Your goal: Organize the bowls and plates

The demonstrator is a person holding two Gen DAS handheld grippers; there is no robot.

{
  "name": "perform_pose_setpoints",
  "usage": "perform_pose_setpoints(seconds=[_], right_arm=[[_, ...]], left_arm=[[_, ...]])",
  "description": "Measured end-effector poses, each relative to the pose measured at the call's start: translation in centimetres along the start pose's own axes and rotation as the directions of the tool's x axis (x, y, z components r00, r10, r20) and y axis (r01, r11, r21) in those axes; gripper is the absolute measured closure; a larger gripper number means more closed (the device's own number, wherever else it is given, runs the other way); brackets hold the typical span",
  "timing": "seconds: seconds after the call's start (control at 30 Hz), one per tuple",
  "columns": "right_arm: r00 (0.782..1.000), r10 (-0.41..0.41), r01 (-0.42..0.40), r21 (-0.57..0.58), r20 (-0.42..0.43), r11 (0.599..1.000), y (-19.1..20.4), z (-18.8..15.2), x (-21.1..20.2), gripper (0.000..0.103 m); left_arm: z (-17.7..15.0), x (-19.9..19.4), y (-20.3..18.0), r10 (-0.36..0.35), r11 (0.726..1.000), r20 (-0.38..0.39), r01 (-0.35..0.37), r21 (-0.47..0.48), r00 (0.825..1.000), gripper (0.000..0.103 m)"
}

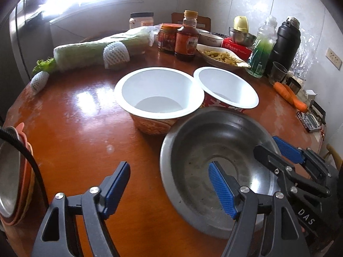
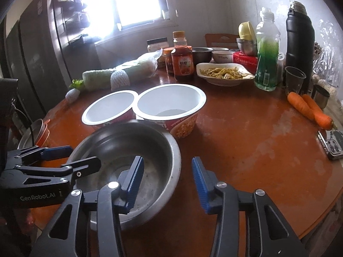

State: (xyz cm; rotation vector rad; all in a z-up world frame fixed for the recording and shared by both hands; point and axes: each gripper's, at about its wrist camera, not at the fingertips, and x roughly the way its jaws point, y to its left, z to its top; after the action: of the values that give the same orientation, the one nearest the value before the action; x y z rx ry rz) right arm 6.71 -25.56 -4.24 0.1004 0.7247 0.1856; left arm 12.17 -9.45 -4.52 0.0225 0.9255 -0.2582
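Both my grippers straddle the steel bowl's (image 2: 128,167) rim (jaws apart, not clamped): left gripper (image 1: 169,184), right gripper (image 2: 166,184).

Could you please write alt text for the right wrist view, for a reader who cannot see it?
The right tongs straddle the near rim of a steel bowl on a brown table, one finger inside. The left tongs straddle its left rim; behind stand two empty noodle cups.
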Motion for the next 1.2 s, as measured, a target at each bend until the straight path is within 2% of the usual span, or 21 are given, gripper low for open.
perform_pose_setpoints(seconds=[0.13,0.23,0.53,0.83,1.0,1.2], right_arm=[[0.999,0.031,-0.031,0.004,-0.021,1.0,0.4,-0.2,0.5,0.063],[1.0,0.019,-0.019,-0.013,-0.025,1.0,0.7,-0.3,0.4,0.063],[0.998,0.026,-0.029,-0.071,-0.05,0.997,3.0,-0.8,-0.5,0.063],[0.996,0.061,-0.071,-0.159,-0.066,0.985,7.9,-1.8,-1.6,0.063],[0.994,0.081,-0.095,-0.185,-0.08,0.978,10.1,-2.0,-1.1,0.063],[0.993,0.079,-0.093,-0.181,-0.083,0.979,10.7,-1.8,-0.3,0.062]], left_arm=[[0.0,0.7,0.0,-0.053,0.999,-0.014,0.053,-0.001,0.999,0.056],[-0.3,0.9,-0.4,-0.069,0.997,-0.015,0.069,0.02,0.998,0.064],[-1.4,-1.5,0.6,-0.039,0.999,0.003,0.039,0.021,0.999,0.064],[-3.8,-4.1,4.5,0.013,1.0,0.012,-0.013,-0.026,1.0,0.064],[-4.2,-4.5,6.3,0.037,0.998,0.024,-0.036,-0.055,0.999,0.064],[-4.2,-4.0,7.0,0.023,0.998,0.027,-0.021,-0.067,0.999,0.064]])
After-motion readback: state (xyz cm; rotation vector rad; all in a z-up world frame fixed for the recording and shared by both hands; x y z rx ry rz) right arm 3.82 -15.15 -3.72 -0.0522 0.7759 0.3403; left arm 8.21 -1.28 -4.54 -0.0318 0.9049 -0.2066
